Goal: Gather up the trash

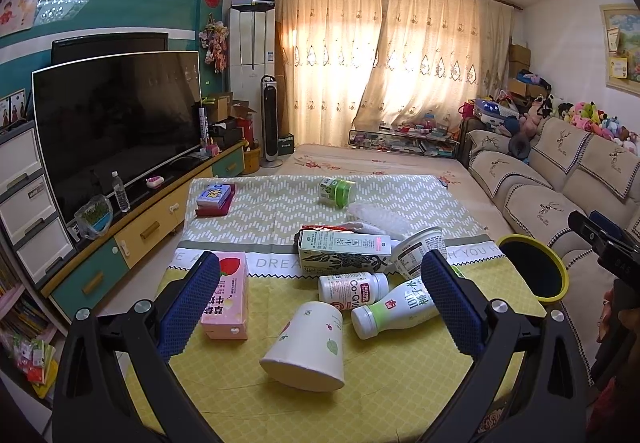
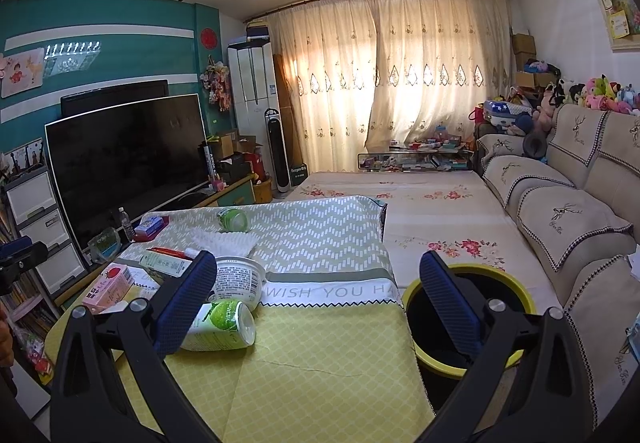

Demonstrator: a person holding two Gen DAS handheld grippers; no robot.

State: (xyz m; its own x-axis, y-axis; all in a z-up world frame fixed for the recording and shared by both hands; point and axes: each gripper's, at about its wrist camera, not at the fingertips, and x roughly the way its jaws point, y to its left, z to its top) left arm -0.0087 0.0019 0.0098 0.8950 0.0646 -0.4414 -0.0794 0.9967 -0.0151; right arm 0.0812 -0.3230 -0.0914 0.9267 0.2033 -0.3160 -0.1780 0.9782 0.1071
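Trash lies on a yellow tablecloth (image 1: 400, 375). In the left wrist view I see a tipped paper cup (image 1: 308, 347), a Co-Q10 bottle (image 1: 353, 289), a green-and-white bottle (image 1: 394, 305), a pink carton (image 1: 226, 295), a tea carton (image 1: 344, 249), a white tub (image 1: 420, 251) and a green jar (image 1: 337, 190). My left gripper (image 1: 320, 303) is open above the cup and bottles. My right gripper (image 2: 318, 299) is open and empty over the table edge, between the green-and-white bottle (image 2: 222, 327) and a yellow-rimmed bin (image 2: 466, 317). The bin (image 1: 534, 267) stands right of the table.
A TV (image 1: 116, 123) on a low cabinet (image 1: 132, 235) runs along the left. A beige sofa (image 1: 560, 179) lines the right. A floral mat (image 2: 436, 219) covers the floor beyond the table. A blue box (image 1: 214, 197) lies at the table's far left.
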